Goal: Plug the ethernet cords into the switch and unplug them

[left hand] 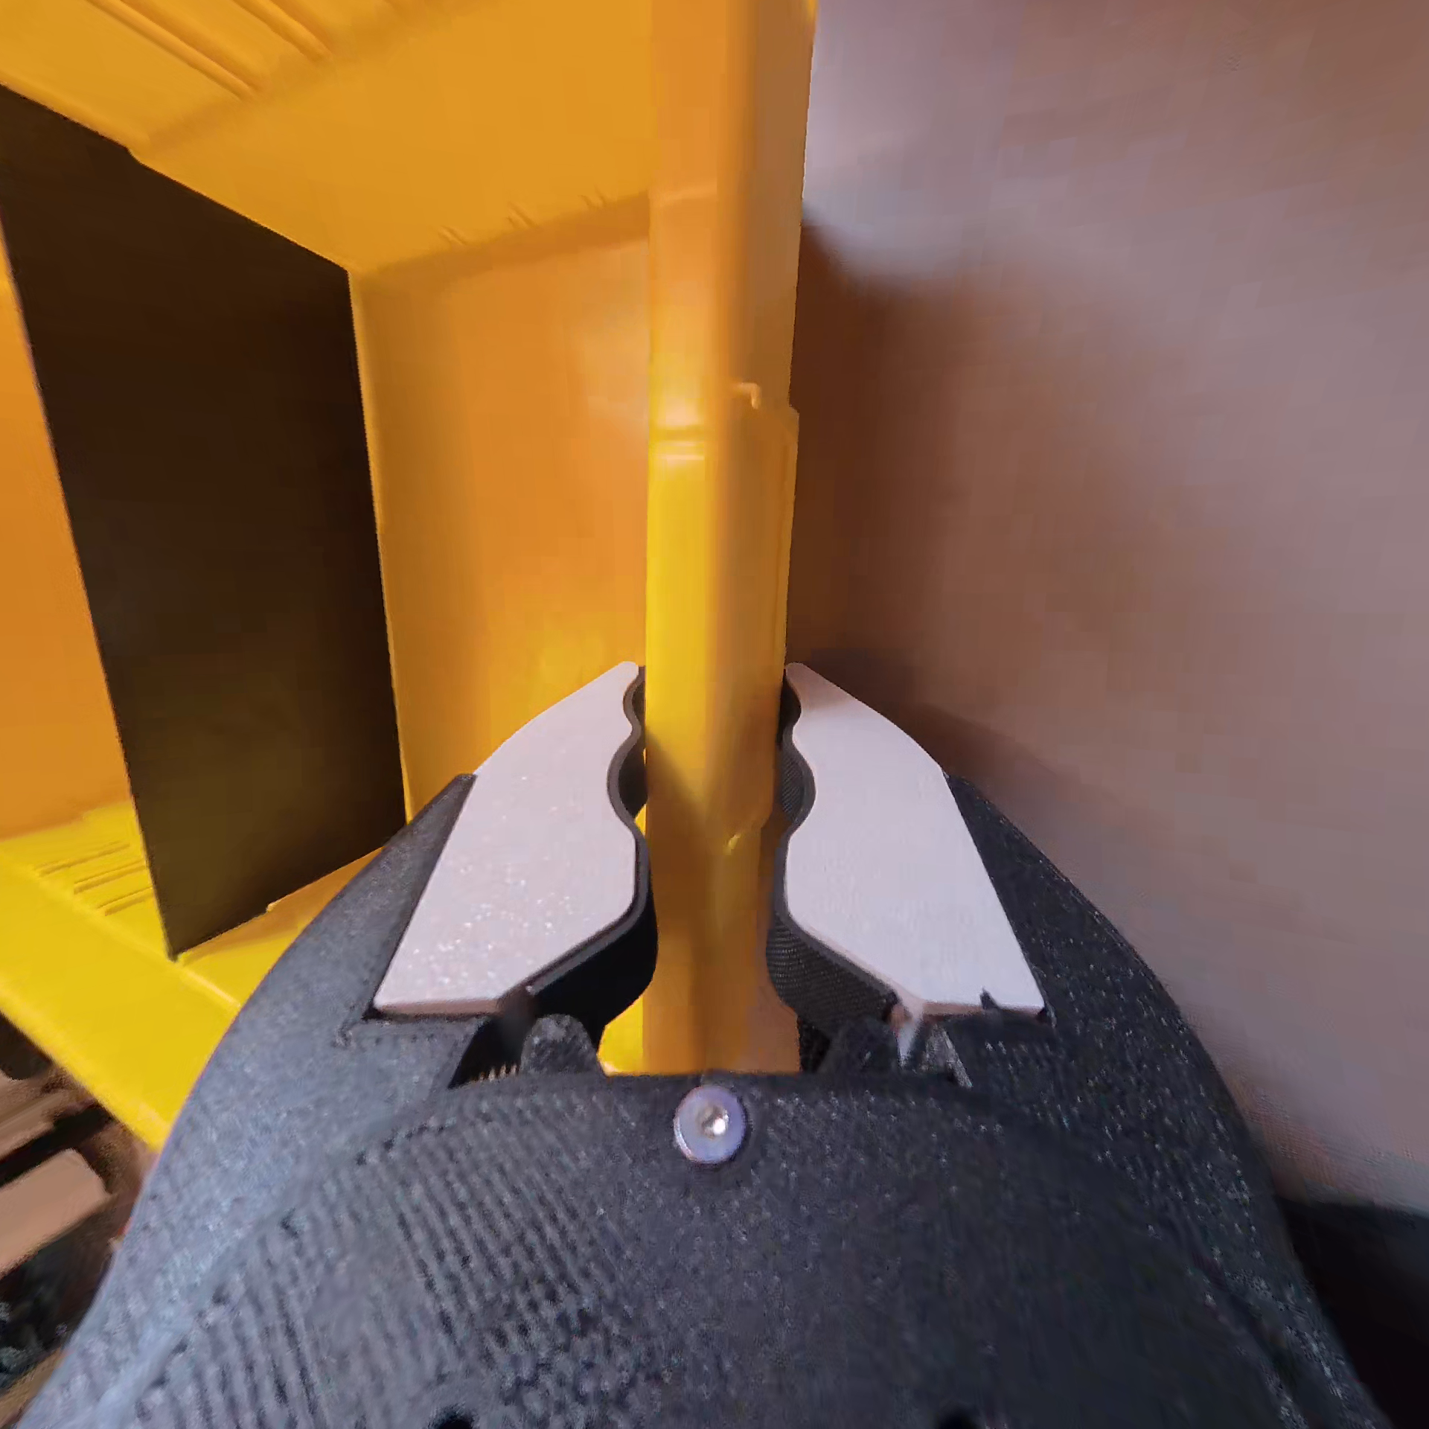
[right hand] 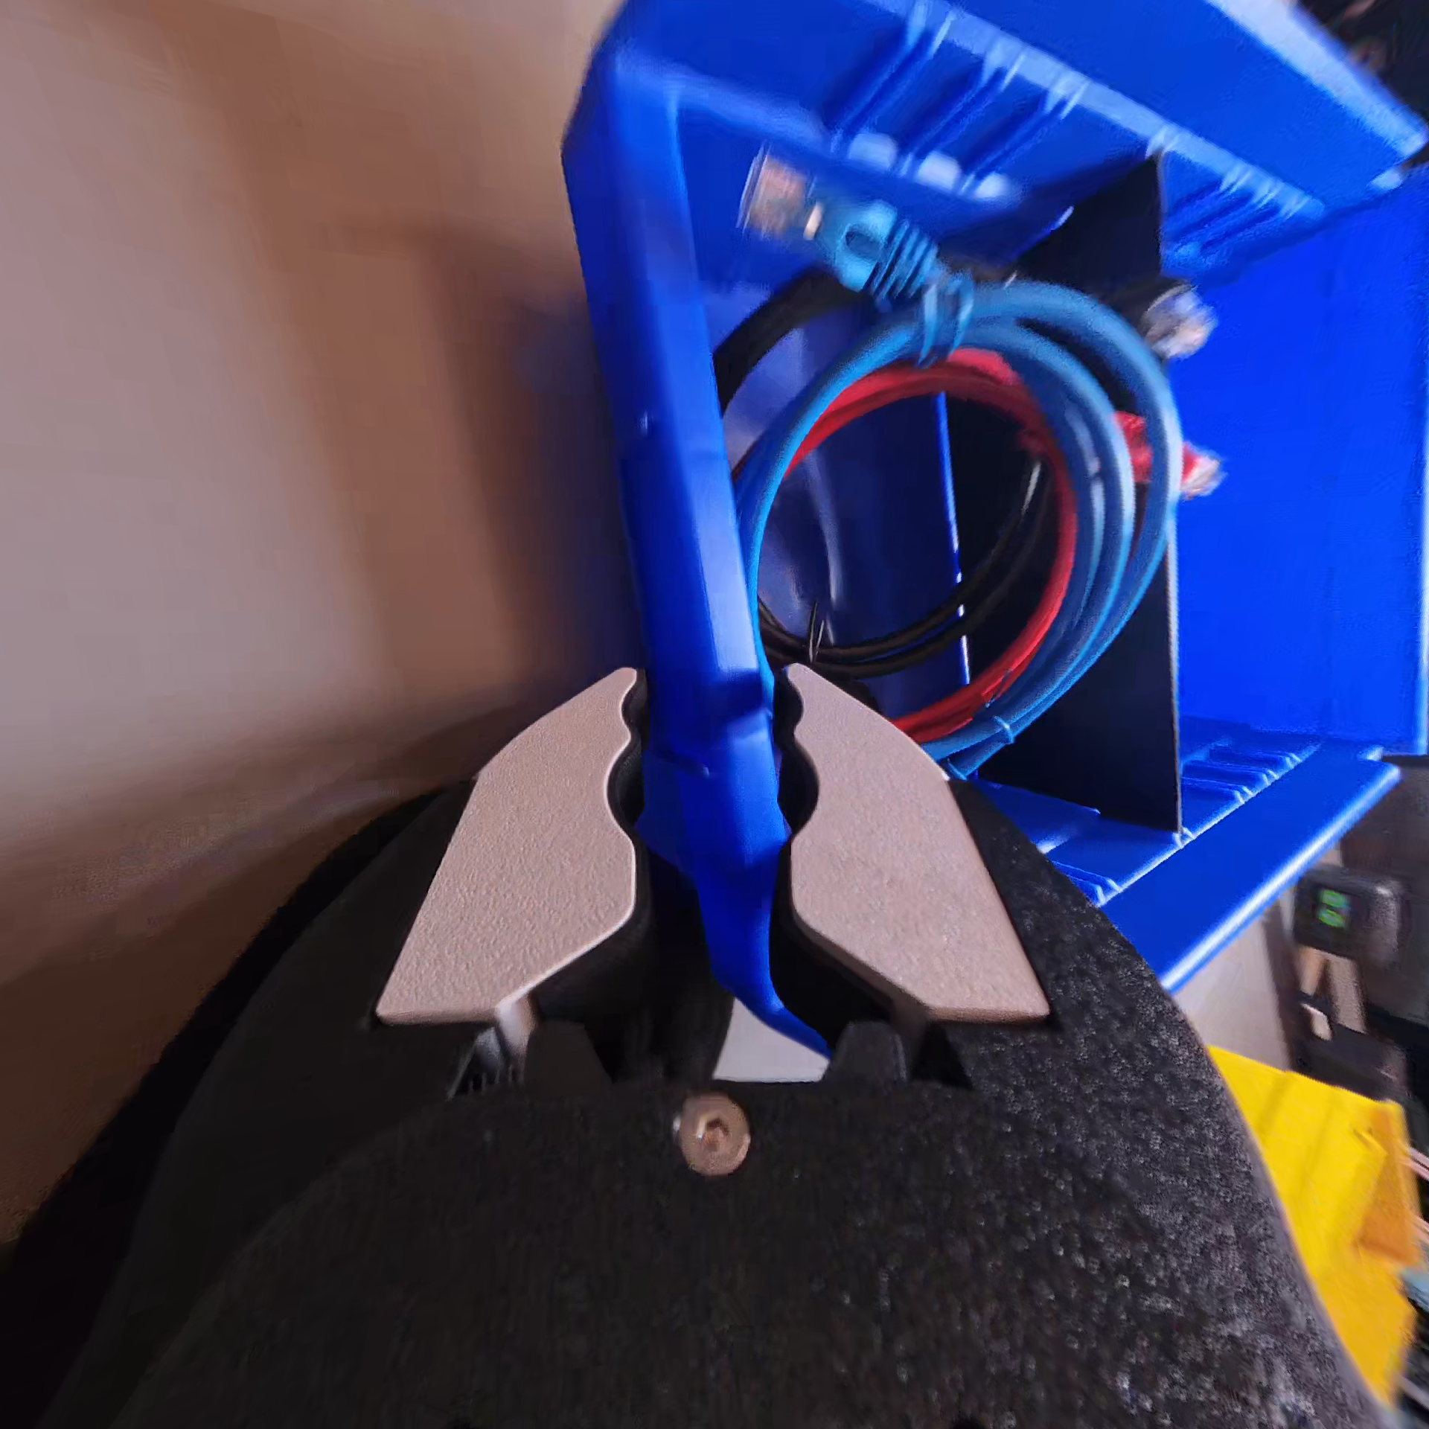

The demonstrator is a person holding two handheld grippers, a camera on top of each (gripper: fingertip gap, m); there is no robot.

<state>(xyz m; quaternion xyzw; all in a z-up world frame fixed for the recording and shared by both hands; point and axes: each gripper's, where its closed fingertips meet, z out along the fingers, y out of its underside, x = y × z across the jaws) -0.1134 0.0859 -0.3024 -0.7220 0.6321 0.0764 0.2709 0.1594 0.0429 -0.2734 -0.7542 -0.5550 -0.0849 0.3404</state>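
My left gripper [left hand: 713, 684] is shut on the rim wall of a yellow plastic bin [left hand: 719, 495]. A black divider panel [left hand: 201, 541] stands inside that bin. My right gripper [right hand: 713, 684] is shut on the rim wall of a blue plastic bin [right hand: 680, 479]. The blue bin holds coiled ethernet cords: a blue one [right hand: 1113, 464] with a clear-tipped plug [right hand: 781, 201], a red one [right hand: 1036, 433] and a black one [right hand: 874, 653]. A black divider [right hand: 1113, 711] stands behind the coils. No switch shows in either view. The right wrist view is motion-blurred.
A tan wall or surface [left hand: 1121, 541] fills the right of the left wrist view and the left of the right wrist view [right hand: 271, 425]. A yellow bin [right hand: 1322, 1206] and dark clutter [right hand: 1353, 912] sit at the lower right of the right wrist view. The left gripper's tips are roughly 30 centimetres from the right gripper's.
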